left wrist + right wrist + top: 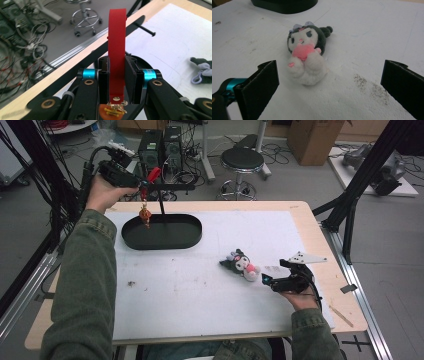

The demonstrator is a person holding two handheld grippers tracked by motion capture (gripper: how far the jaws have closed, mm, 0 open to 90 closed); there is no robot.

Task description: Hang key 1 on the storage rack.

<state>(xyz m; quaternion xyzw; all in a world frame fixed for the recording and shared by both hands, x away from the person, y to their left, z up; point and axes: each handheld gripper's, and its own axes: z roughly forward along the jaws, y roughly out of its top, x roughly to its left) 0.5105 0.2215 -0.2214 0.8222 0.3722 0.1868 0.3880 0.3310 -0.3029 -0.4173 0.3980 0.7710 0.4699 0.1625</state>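
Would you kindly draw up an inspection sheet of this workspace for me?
Surface: wooden table under a white mat, smudged in places.
Job's things: red strap with a hanging charm, held above the black oval tray; black hanger stand in the tray.
Clutter: plush toy lying on the mat.
Grippers: left gripper shut on the red strap; right gripper open, short of the plush toy.
Cables: tangle on the floor.
Surroundings: stool, cardboard box, black frame struts.
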